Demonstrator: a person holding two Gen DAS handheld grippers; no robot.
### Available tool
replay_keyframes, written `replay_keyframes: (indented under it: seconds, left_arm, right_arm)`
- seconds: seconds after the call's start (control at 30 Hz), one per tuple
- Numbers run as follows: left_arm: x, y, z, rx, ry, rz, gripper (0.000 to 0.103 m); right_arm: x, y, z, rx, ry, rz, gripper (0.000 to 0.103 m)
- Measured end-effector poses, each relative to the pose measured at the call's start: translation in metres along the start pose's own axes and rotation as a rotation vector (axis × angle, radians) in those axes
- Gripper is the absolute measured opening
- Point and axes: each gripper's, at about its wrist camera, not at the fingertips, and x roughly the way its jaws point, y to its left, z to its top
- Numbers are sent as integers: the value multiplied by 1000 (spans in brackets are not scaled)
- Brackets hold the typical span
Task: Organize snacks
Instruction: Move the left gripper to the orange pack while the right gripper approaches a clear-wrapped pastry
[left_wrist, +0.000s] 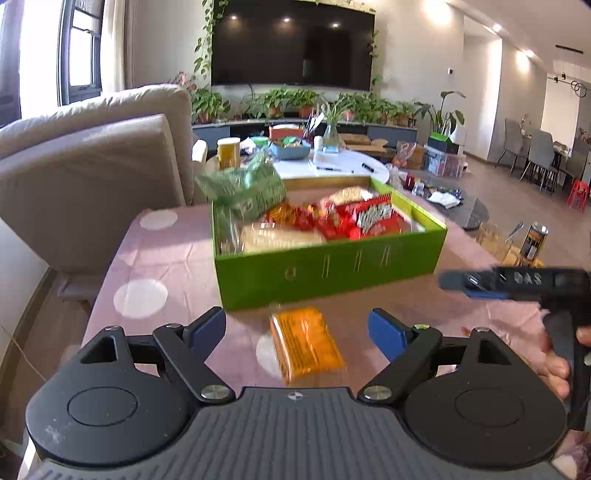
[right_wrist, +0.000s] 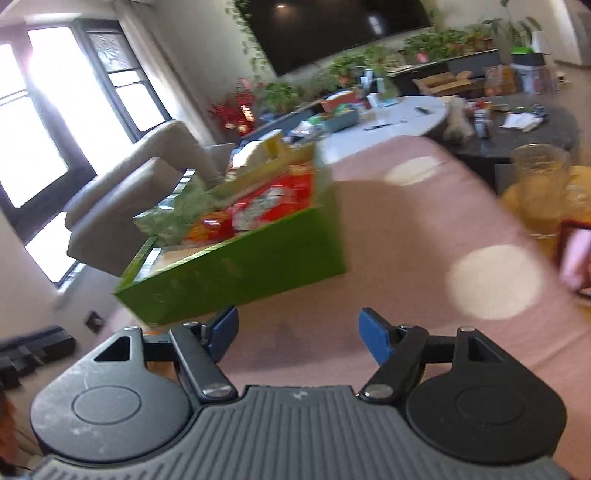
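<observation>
Left wrist view only: orange snack packet (left_wrist: 306, 343) lying flat on the pink dotted tablecloth (left_wrist: 162, 266), just near of the green box (left_wrist: 328, 266) and between the blue pads of the left gripper (left_wrist: 296, 334); can (left_wrist: 533, 240) standing far right, off the table.
Right wrist view only: glass tumbler (right_wrist: 541, 188) at the far right; bare cloth ahead of the right gripper (right_wrist: 297, 334); green box up to the left, blurred.
Green box: open, on the table, holding red packets (left_wrist: 369, 218), a pale packet (left_wrist: 277, 238) and a green bag (left_wrist: 243, 192) that sticks out over the far left corner.
Left gripper: jaws wide, nothing gripped; pads either side of the orange packet and clear of it.
Right gripper: jaws parted, nothing between them; also seen from the left wrist view, at the right edge, gripped by a hand (left_wrist: 557, 365).
Orange snack packet: outside the box, touching neither gripper.
</observation>
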Motion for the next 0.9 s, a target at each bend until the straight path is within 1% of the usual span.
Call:
replay_keyframes:
  seconds: [0.03, 0.1, 0.17, 0.27, 0.3, 0.4, 0.47, 0.63, 0.77, 0.87, 0.9]
  left_arm:
    - [1, 0, -4, -5, 7, 1, 83]
    - [0, 1, -10, -12, 21, -2, 83]
    - [1, 4, -16, -12, 38, -11, 83]
    - [4, 5, -22, -3, 55, -15, 83]
    - [6, 4, -23, -3, 54, -19, 83]
    - [15, 2, -19, -12, 52, -31, 83]
    - [24, 0, -16, -17, 60, -40, 83]
    - [44, -12, -16, -17, 91, -53, 83]
    - [50, -14, -20, -50, 105, -62, 81]
    - [52, -15, -21, -45, 108, -43, 74]
    - [53, -15, -20, -44, 109, -37, 73]
  right_arm:
    - [7, 9, 0, -9, 9, 34, 64]
    - [16, 23, -2, 18, 47, 99, 64]
    - [17, 39, -5, -15, 57, 129, 64]
    - [11, 57, -8, -117, 50, 106, 64]
    - [10, 59, -8, -127, 48, 104, 64]
    - [9, 53, -8, -82, 48, 110, 64]
    - [8, 49, -7, -67, 47, 87, 64]
    - [-1, 50, -12, -124, 37, -2, 64]
    - [-3, 49, -15, -129, 48, -7, 64]
    - [-1, 49, -17, -129, 52, -5, 64]
    - [-1, 49, -17, -126, 53, -4, 64]
